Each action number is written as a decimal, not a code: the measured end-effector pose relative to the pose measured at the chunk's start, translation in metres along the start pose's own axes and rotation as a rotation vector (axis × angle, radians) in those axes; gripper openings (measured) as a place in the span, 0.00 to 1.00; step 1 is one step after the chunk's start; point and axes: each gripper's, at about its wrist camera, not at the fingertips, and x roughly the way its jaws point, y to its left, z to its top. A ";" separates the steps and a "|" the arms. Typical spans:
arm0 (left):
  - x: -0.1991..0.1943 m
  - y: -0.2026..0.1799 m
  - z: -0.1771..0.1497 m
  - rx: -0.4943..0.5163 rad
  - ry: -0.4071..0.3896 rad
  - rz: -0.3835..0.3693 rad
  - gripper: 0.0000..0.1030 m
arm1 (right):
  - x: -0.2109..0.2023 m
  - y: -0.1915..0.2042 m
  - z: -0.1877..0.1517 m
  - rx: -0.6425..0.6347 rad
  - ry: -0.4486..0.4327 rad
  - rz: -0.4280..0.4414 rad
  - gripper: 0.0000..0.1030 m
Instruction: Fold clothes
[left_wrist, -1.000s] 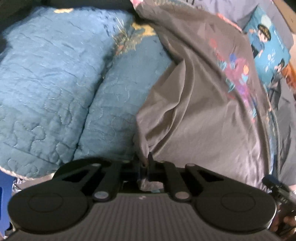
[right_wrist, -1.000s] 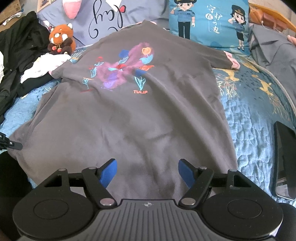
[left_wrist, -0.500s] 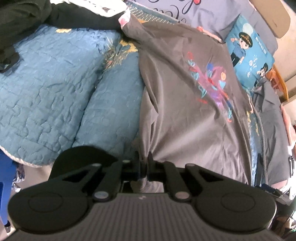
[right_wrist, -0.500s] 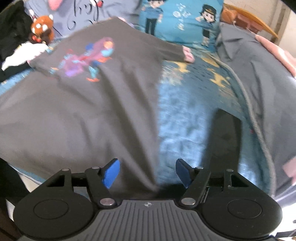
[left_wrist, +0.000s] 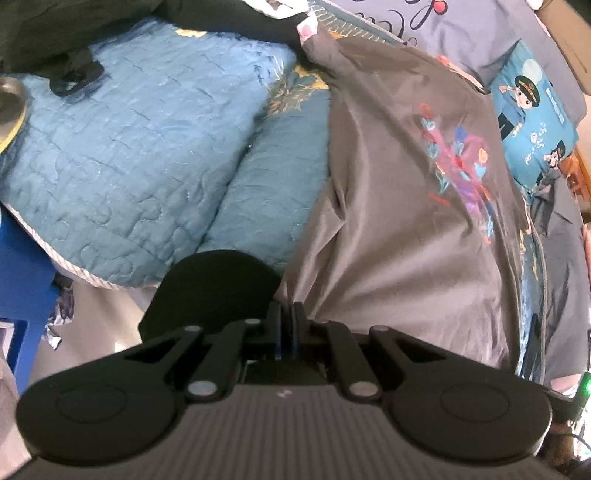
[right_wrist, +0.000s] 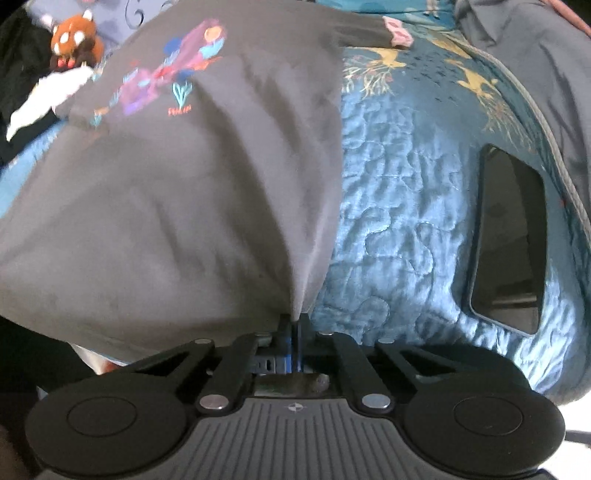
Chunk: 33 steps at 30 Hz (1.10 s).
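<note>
T-shirt (right_wrist: 166, 206) hem corners pinched (both grippers), taut

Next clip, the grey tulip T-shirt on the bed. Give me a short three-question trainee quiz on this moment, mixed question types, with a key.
1. True or false: both the left gripper and the right gripper have their jaws shut on the hem of the grey T-shirt.
2. Multiple choice: what lies on the blue quilt to the right of the shirt in the right wrist view? A) a black phone B) a book C) a mug
3. Short answer: which soft toy sits near the shirt's far left corner in the right wrist view?

Key
1. True; each pinches a bottom corner.
2. A
3. A red panda plush.
</note>
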 end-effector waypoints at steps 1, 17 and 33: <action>-0.002 -0.002 0.001 0.014 -0.006 0.006 0.05 | -0.007 0.001 -0.001 -0.004 -0.012 -0.001 0.03; -0.011 -0.015 0.012 0.064 -0.045 0.041 0.06 | -0.056 -0.008 -0.003 -0.051 -0.072 -0.188 0.00; 0.012 -0.056 0.048 0.189 -0.103 0.128 0.66 | -0.058 -0.011 0.001 0.078 -0.175 -0.124 0.44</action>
